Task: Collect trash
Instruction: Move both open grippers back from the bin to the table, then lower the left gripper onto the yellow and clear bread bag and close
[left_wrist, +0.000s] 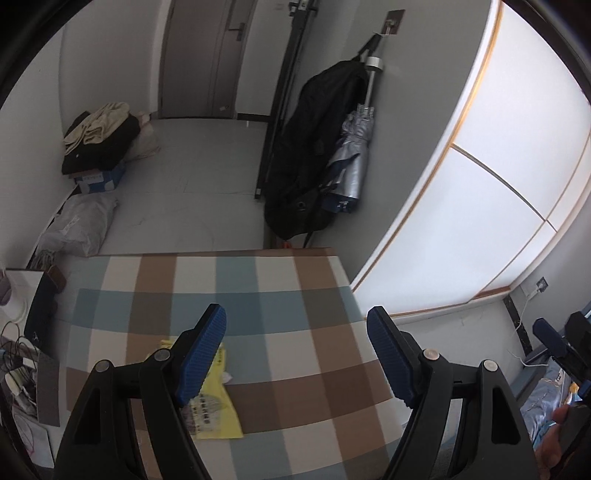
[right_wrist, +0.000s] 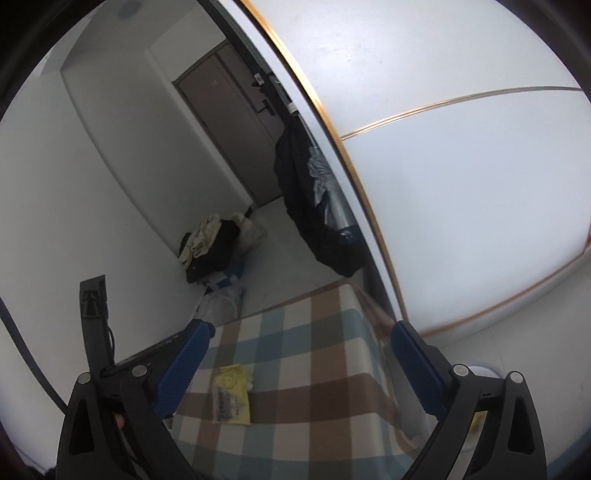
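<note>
A flat yellow printed wrapper (left_wrist: 216, 410) lies on the checked tablecloth (left_wrist: 280, 302), with a small white crumpled scrap (left_wrist: 226, 377) beside it. My left gripper (left_wrist: 295, 354) is open and empty above the table, its left finger over the wrapper's edge. In the right wrist view the yellow wrapper (right_wrist: 232, 395) lies on the same tablecloth (right_wrist: 317, 332), with the white scrap (right_wrist: 250, 384) at its right. My right gripper (right_wrist: 299, 363) is open and empty, held above and behind the wrapper. The right gripper also shows at the left wrist view's right edge (left_wrist: 569, 350).
A white cabinet (left_wrist: 491, 184) stands close on the right of the table. A black bag and silver umbrella (left_wrist: 317, 147) hang beyond the table. Clothes on a blue box (left_wrist: 99, 147) and a white plastic bag (left_wrist: 79, 229) lie on the floor at left. Cables and clutter (left_wrist: 18, 365) sit at the left.
</note>
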